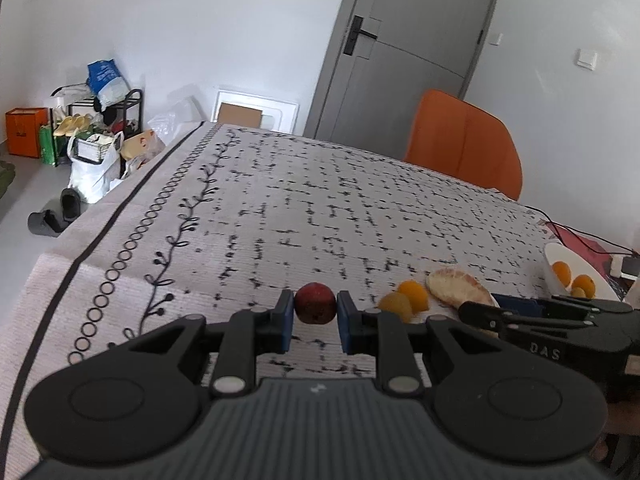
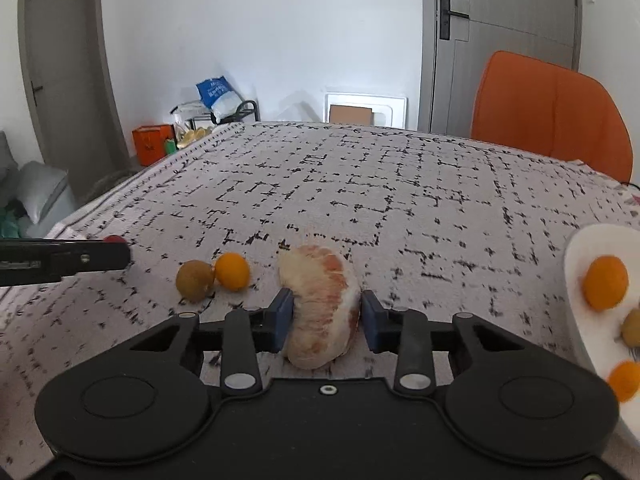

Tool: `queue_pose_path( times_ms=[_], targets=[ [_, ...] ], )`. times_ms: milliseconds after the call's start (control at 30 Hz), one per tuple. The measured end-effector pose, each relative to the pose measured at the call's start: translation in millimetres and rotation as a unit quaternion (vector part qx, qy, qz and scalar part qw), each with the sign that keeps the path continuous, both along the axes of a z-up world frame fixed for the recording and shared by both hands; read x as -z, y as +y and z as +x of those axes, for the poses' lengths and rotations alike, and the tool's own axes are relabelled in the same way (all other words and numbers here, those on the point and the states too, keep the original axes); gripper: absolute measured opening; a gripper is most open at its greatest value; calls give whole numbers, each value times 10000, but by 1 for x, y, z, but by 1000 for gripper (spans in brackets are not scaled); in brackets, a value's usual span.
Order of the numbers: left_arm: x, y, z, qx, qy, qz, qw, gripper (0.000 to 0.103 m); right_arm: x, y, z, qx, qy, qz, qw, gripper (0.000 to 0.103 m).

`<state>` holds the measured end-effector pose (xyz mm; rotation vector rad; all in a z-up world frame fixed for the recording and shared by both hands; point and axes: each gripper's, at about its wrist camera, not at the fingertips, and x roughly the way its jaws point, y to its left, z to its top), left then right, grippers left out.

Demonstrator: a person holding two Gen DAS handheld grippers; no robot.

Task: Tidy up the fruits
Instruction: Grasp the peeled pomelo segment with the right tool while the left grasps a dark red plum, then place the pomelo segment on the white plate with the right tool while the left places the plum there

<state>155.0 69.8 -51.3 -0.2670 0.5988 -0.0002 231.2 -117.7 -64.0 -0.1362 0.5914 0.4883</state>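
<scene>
My left gripper (image 1: 315,316) is shut on a small dark red fruit (image 1: 315,303), held just above the patterned tablecloth. My right gripper (image 2: 325,316) is shut on a peeled pomelo segment (image 2: 322,304), which also shows in the left wrist view (image 1: 456,289). A small orange fruit (image 2: 232,271) and a brownish-yellow fruit (image 2: 195,281) lie side by side on the cloth between the two grippers. A white plate (image 2: 580,248) at the right holds two orange fruits and a brownish one; it also shows in the left wrist view (image 1: 560,256).
An orange chair (image 2: 552,116) stands at the table's far right edge. The table's left edge (image 1: 120,200) drops to a floor with bags, a rack and slippers. A black cable (image 1: 576,236) runs behind the plate.
</scene>
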Motion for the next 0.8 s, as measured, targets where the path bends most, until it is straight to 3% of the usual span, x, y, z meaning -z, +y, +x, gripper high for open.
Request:
queue_pose_path(
  times_ms=[800],
  targets=[
    [-23,-74,-4,603,-304,189,9975,21,-31,-84,-41,538,-436,675,9953,34]
  ],
)
